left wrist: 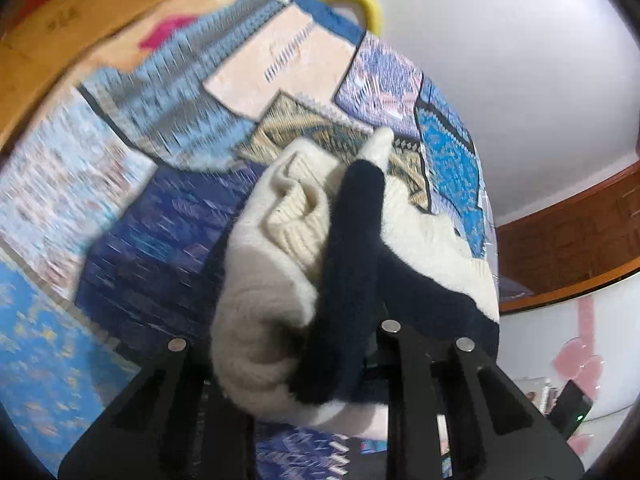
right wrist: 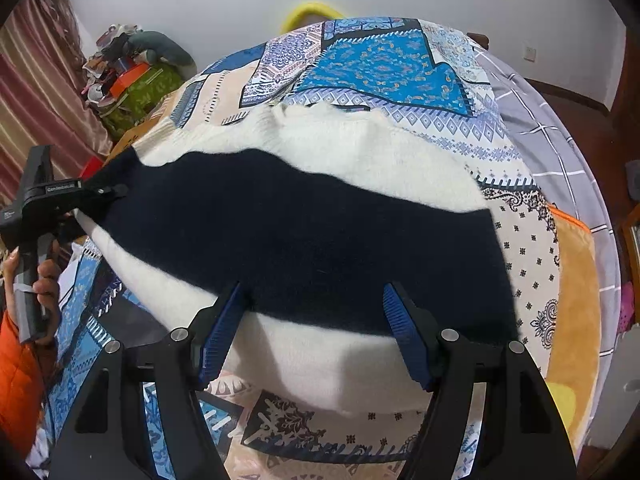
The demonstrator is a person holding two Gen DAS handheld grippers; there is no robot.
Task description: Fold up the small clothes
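A fluffy cream sweater with a broad navy band [right wrist: 320,232] lies spread across the patchwork bedspread [right wrist: 380,64]. My right gripper [right wrist: 316,296] hangs open over its near part, blue pads [right wrist: 220,332] wide apart and pinching nothing. At the left edge of the right wrist view my left gripper [right wrist: 100,192] is shut on the sweater's left end. In the left wrist view that end of the sweater [left wrist: 280,208] is bunched up and lifted between the jaws of the left gripper [left wrist: 320,352], and the cloth hides the fingertips.
A person's hand [right wrist: 44,276] in an orange sleeve [right wrist: 16,360] holds the left gripper's handle. An orange blanket [right wrist: 576,280] and a grey checked sheet [right wrist: 540,128] lie along the bed's right side. A pile of things [right wrist: 128,68] sits at back left, a yellow object [right wrist: 312,10] behind the bed.
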